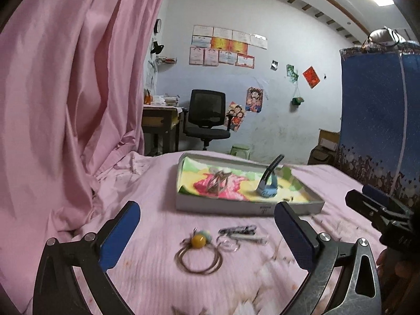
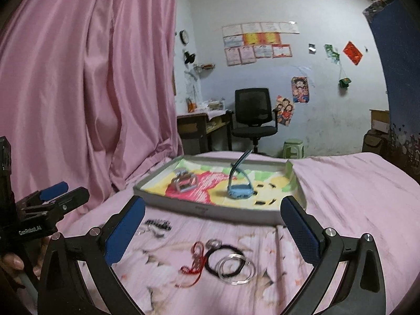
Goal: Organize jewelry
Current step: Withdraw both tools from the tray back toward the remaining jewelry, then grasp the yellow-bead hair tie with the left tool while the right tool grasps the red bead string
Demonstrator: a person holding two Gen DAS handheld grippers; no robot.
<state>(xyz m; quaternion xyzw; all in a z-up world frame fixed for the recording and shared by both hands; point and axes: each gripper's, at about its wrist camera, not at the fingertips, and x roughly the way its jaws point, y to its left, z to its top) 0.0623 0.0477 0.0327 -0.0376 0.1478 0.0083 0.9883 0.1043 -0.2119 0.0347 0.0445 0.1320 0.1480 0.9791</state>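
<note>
In the left wrist view, my left gripper (image 1: 207, 233) is open above the pink bedsheet, holding nothing. Below and between its fingers lie a brown hair tie with a yellow bead (image 1: 198, 241), a patterned clip (image 1: 237, 230) and a clear ring (image 1: 228, 244). My right gripper (image 2: 212, 233) is also open and holds nothing. Under it lie a red string (image 2: 195, 262), a black band (image 2: 225, 261), clear bangles (image 2: 237, 271) and a small silver ring (image 2: 214, 243). Beyond them, the shallow tray (image 2: 210, 210) holds a silver watch (image 2: 183, 181) and a blue watch (image 2: 239, 191).
A pink curtain (image 1: 65, 92) hangs close on the left. The tray (image 1: 236, 206) sits mid-bed. A black office chair (image 1: 207, 115), a desk (image 1: 157, 115) and a green stool (image 2: 294, 147) stand past the bed's far edge. A blue wardrobe (image 1: 372, 110) is on the right.
</note>
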